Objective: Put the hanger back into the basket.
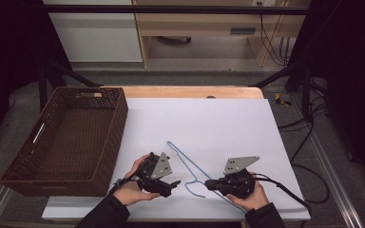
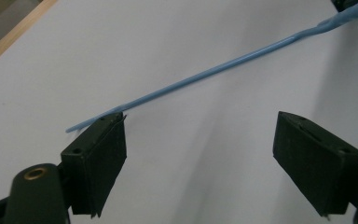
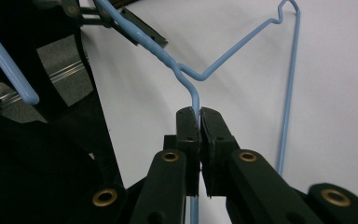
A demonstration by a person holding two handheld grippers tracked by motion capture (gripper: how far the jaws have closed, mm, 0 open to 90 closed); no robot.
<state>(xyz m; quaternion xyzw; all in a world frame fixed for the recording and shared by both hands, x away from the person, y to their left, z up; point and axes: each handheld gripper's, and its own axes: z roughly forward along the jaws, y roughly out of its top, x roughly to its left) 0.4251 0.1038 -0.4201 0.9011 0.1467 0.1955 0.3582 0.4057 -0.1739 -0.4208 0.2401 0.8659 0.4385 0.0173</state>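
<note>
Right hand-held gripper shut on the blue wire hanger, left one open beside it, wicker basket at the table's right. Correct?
Not the basket: the high view shows the wicker basket at the table's left. The right hand-held gripper is shut on the blue wire hanger; the left hand-held gripper is open.

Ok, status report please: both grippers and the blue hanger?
Right gripper shut on blue wire hanger. Left gripper open beside its wire. Nothing in the way.

Both hands rest near the front edge of the surface. The left claw (image 1: 173,184) has its jaws wide apart; the right claw (image 1: 209,183) is closed tight.
</note>
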